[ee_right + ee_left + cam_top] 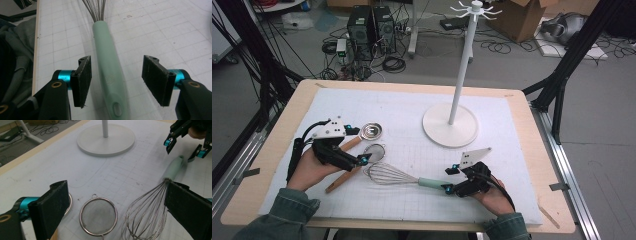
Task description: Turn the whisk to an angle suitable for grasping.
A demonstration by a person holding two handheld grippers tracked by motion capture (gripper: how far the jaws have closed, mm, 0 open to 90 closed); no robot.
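Observation:
A whisk (399,176) with a mint-green handle lies on the white mat (412,110), wires pointing left. My right gripper (451,178) is open with its jaws on either side of the handle's end; in the right gripper view (117,75) the handle (107,65) runs between the pads without touching them. A small mesh strainer (375,151) with a wooden handle lies left of the whisk. My left gripper (360,145) is held open above the strainer (98,216), and the whisk wires (147,212) pass by its right jaw. It holds nothing.
A metal cup-like strainer (371,131) with a wooden handle lies behind the mesh one. A white hook stand (450,125) rises on a round base at the mat's back right. The table's front edge is near both hands.

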